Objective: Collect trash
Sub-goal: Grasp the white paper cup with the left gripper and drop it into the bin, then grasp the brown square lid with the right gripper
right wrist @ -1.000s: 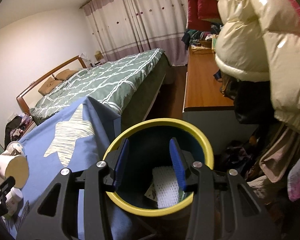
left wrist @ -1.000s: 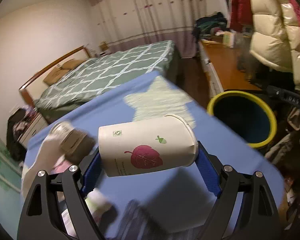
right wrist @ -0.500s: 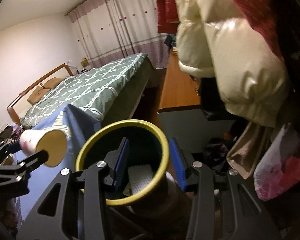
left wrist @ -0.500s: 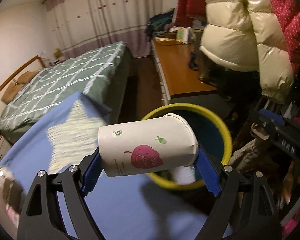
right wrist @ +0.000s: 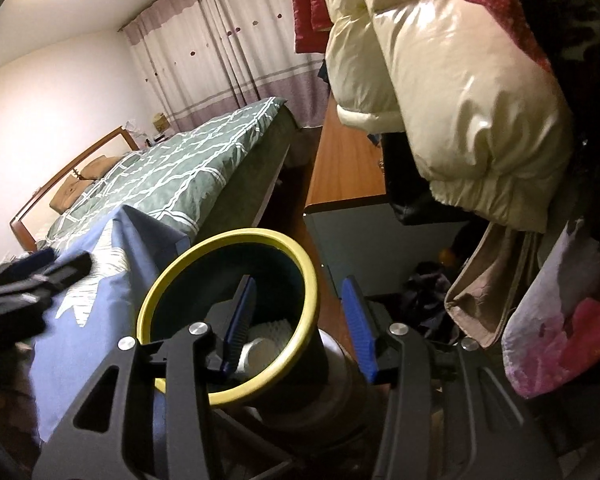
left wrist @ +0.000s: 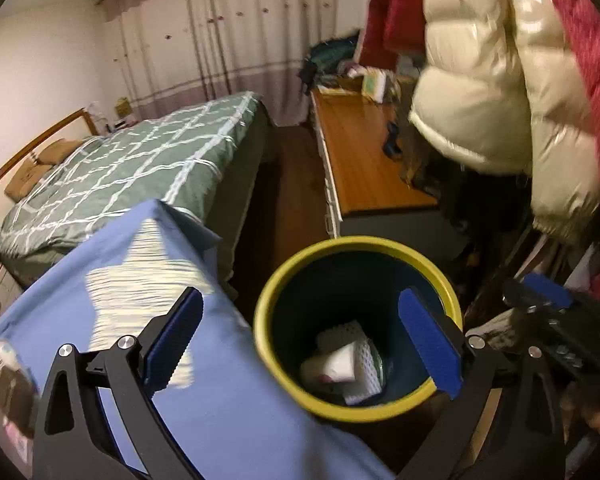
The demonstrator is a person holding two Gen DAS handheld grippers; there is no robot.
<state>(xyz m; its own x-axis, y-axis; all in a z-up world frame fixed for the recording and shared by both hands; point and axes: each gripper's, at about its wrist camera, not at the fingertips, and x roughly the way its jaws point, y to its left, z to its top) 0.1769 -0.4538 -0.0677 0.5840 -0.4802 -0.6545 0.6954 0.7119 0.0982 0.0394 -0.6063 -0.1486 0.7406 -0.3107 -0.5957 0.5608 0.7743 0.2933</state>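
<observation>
Count, taken relative to the one round dark-blue plastic bin with a yellow rim (left wrist: 260, 344):
- inside it: one white paper cup (left wrist: 332, 366), one white foam mesh sleeve (left wrist: 366, 354);
- just left of it: one blue star-print cloth (left wrist: 220, 400);
- above it: two black two-finger grippers with blue pads.

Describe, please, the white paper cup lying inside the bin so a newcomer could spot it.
Find the dark round bin with a yellow rim beside the blue star-patterned cloth. At its bottom lies the white paper cup, on its side against white foam netting; the cup is smooth, not meshed.
</observation>
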